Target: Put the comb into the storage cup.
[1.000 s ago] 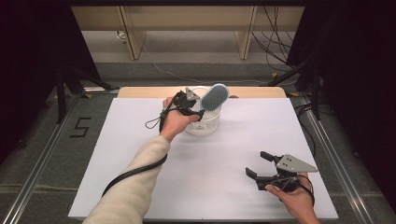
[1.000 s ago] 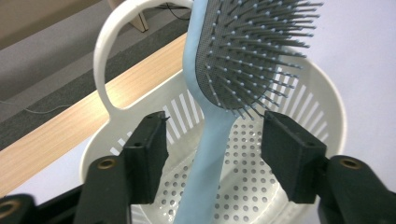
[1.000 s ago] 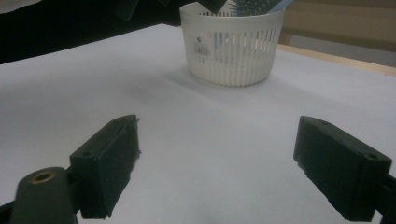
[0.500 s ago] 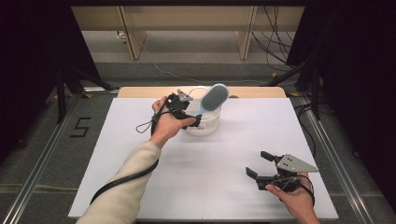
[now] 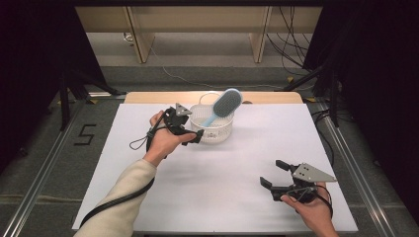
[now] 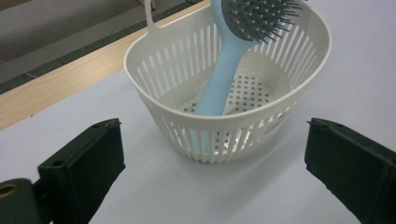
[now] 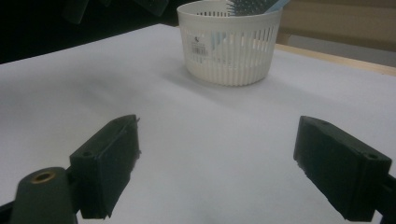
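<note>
At the far middle of the white table (image 5: pixel 148 197), a pale slotted basket (image 5: pixel 217 133) stands upright with a blue hairbrush (image 5: pixel 225 104) propped inside it, handle down on the perforated floor, bristled head leaning out over the far right rim. We see the left gripper (image 5: pixel 190 138) held just beside the basket's left wall, its black jaws spread wide with nothing between them; the left gripper view looks straight at the basket's near wall between the two parted jaws. The right gripper (image 5: pixel 272 174) waits well apart at the near right of the table, its jaws likewise spread and empty. We judge both things to be light, stiff plastic: the basket's thin ribs would likely flex a little under a hard squeeze, and it could slide or tip on the smooth sheet if pushed from one side. Its rim, or the loop handle (image 6: pixel 152 18) at the far edge, looks the surest place to pinch. For the brush, we would take the smooth blue handle (image 6: pixel 224 77) partway up, above the rim, rather than the springy bristles, which could slip.
</note>
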The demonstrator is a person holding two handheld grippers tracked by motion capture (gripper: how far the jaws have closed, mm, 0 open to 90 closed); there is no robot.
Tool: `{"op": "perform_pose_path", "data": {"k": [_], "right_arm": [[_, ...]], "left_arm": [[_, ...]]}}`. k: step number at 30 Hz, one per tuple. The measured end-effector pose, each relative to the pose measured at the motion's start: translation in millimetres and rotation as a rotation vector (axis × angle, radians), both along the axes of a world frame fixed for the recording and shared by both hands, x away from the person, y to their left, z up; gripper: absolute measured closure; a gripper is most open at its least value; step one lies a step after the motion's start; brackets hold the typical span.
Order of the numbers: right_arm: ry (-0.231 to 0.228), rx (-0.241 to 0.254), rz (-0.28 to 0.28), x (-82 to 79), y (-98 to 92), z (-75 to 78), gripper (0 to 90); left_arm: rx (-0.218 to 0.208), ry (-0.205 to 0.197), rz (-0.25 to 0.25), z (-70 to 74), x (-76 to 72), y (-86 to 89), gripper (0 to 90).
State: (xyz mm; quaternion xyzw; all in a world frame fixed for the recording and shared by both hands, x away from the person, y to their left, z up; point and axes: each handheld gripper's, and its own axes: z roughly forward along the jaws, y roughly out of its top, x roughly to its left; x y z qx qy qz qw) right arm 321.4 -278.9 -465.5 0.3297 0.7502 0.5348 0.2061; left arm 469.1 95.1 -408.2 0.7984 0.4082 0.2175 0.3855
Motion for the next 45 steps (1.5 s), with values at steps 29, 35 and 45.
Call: {"op": "perform_pose_path", "data": {"k": [29,35,45], "right_arm": [[-0.008,-0.001,-0.002,0.1,0.1,0.3,15.0],[-0.008,0.001,-0.003,-0.2,-0.2,0.7,15.0],[-0.01,0.001,-0.005,-0.2,-0.3,1.0,15.0]], "left_arm": [[-0.035,-0.021,-0.001,-7.8,-44.7,27.6,9.0],[-0.039,-0.029,-0.01,-8.5,-51.9,30.9,8.8],[-0.025,-0.048,-0.068,-13.4,-65.6,34.8,8.5]]}}
